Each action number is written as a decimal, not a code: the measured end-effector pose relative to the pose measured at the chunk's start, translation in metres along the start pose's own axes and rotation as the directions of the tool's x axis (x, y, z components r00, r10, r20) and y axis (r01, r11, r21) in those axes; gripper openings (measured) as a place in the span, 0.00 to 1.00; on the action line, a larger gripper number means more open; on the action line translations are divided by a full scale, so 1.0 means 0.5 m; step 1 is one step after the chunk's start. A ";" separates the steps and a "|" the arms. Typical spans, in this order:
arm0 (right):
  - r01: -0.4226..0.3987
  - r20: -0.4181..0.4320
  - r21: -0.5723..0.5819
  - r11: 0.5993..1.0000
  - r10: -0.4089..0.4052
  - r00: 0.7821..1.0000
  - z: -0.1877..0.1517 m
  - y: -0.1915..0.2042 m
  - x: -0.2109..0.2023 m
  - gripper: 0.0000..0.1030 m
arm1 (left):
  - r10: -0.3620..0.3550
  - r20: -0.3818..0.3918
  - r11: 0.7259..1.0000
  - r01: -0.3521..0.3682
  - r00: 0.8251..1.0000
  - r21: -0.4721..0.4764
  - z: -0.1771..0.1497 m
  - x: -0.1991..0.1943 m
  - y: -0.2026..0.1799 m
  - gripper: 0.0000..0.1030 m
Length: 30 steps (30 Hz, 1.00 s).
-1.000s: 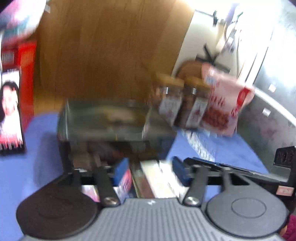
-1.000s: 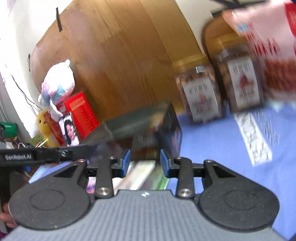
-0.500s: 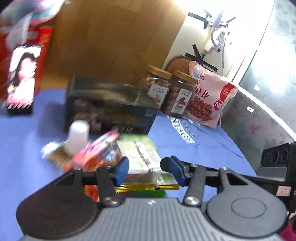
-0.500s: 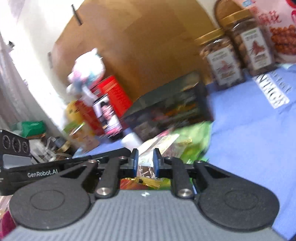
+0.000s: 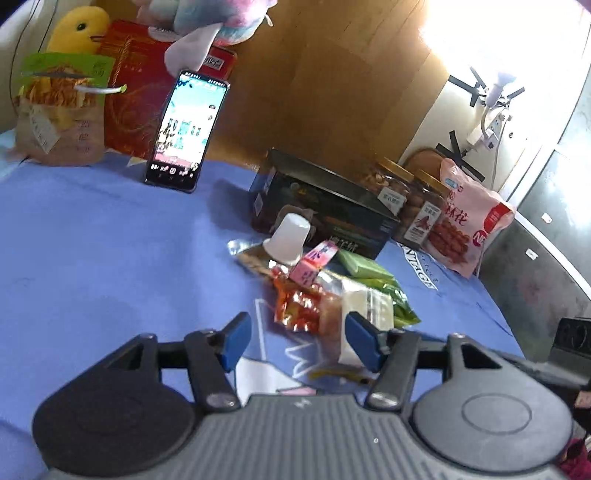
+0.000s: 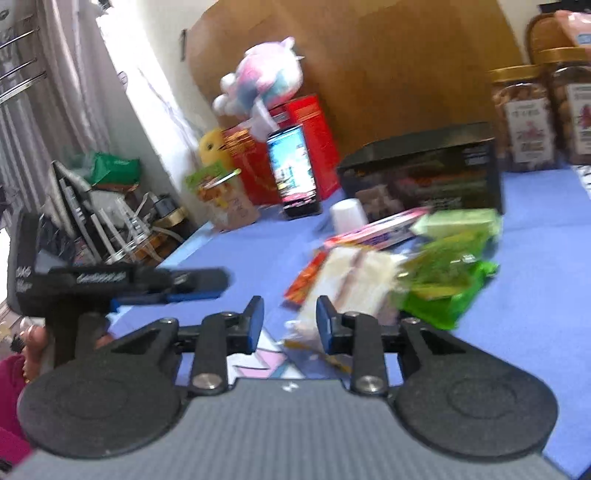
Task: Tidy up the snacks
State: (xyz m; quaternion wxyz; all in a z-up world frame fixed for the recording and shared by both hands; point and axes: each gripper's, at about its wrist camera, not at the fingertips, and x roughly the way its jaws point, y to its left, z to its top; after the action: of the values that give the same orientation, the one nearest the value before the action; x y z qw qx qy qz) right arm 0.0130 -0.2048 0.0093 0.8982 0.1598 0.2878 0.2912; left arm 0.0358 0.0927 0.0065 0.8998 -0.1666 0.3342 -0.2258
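Both grippers empty, jaws just reopened. Snack pile (image 5: 332,291) lies just ahead-right of my L gripper (image 5: 301,341); R gripper (image 6: 290,323) equally near.

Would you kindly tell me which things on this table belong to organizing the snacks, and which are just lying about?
Job: snack packets, black box, white cup, nut jars, pink bag.

Lying about: phone, plush toy, red box.

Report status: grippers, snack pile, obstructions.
Left gripper and right gripper open, nothing held, jaws just reopening. Loose snack packets heaped before black rectangular box. Upturned white plastic cup atop pile.
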 end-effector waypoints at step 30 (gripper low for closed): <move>0.127 0.034 -0.177 0.976 -0.123 0.992 -0.032 0.011 0.017 0.30 | -0.061 -0.093 0.986 0.075 0.994 0.149 -0.002 0.083 -0.123 0.39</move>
State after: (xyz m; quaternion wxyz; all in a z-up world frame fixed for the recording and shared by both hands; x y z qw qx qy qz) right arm 0.0066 -0.1932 -0.0043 0.9288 0.0634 0.2594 0.2571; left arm 0.0450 0.0191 0.0115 0.8860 -0.0984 0.3495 -0.2885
